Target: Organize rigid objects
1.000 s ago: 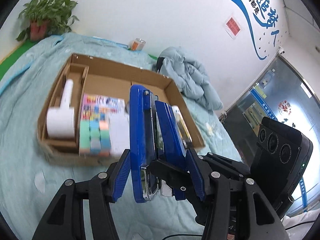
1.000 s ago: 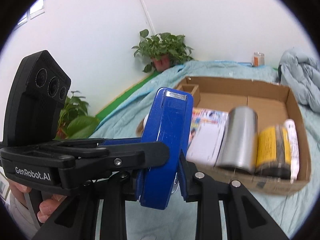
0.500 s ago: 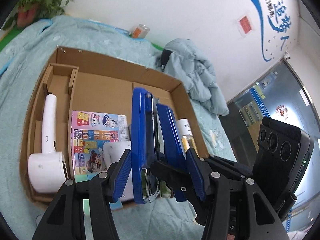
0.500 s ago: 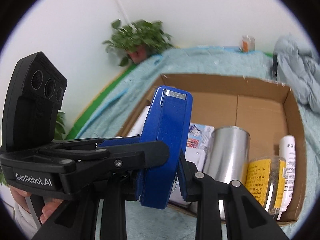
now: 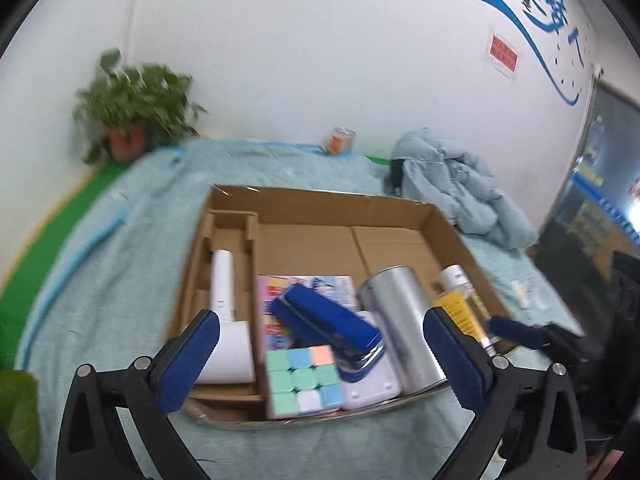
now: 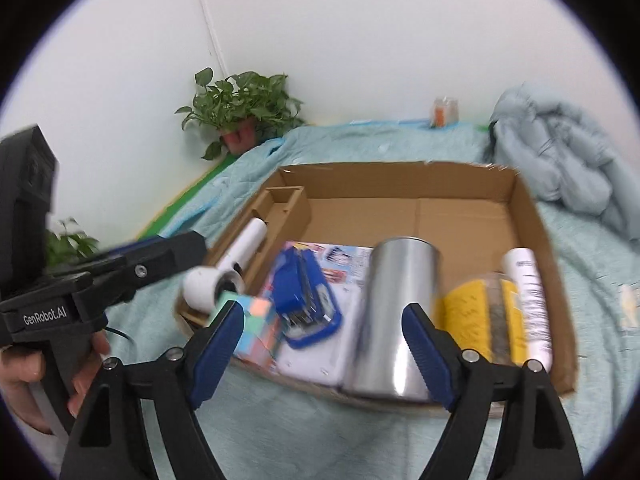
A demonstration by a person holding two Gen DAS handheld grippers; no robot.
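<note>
Both hand-held grippers, left [image 5: 320, 356] and right [image 6: 322, 344], wide apart, empty, hovering at near edge of cardboard box [image 5: 436, 216]. Blue stapler [image 5: 326, 320] inside box, atop booklet, just behind cube [image 5: 302, 380], left of steel can [image 5: 400, 320]; long axis diagonal. Left nearer.

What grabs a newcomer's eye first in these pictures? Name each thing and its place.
A shallow brown cardboard box on a teal quilt, packed along its near side. A shiny silver metal cylinder stands upright near the front, with a blue stapler to its left lying across a colourful booklet, and a pastel puzzle cube at the front edge. Both the left gripper and the right gripper are open and empty.
</note>
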